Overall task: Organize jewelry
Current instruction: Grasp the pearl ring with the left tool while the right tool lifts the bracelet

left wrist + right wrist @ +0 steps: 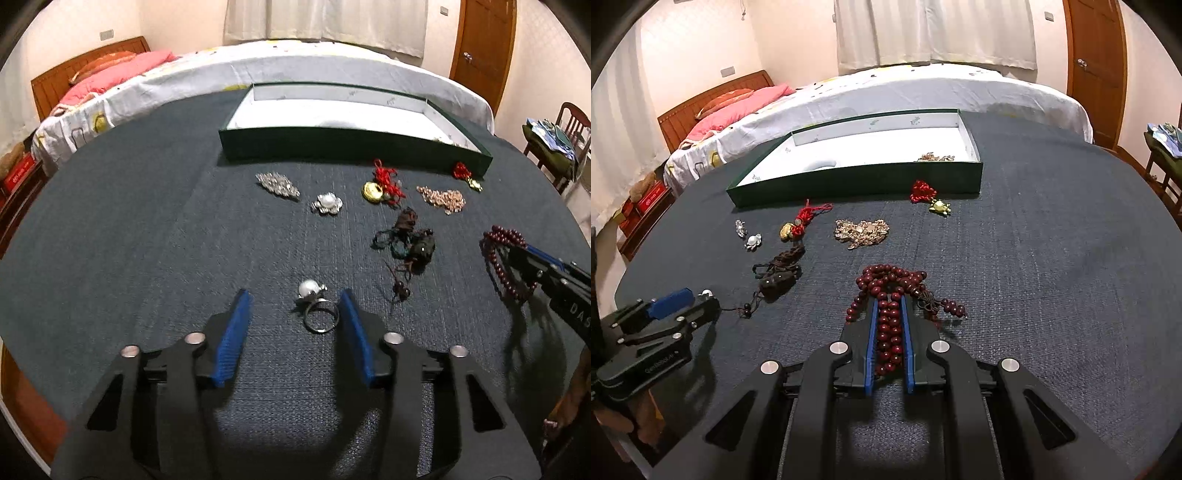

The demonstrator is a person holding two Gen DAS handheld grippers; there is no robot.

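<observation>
Pearl ring (314,302) between left claw (295,306) pads, ungripped.

We see a room lit warm and fairly dim from overhead, the cream walls (798,40) glowing while the dark table cloth (147,229) soaks up light. Both fisheye views bend the bed (923,92) and door (1097,70) into curves, with black vignetting at the corners. A soft shadow pools under each gripper body (darkest at the bottom centre). The left view looks slightly smeared; small glints sit on the pearl ring (314,301).
</observation>
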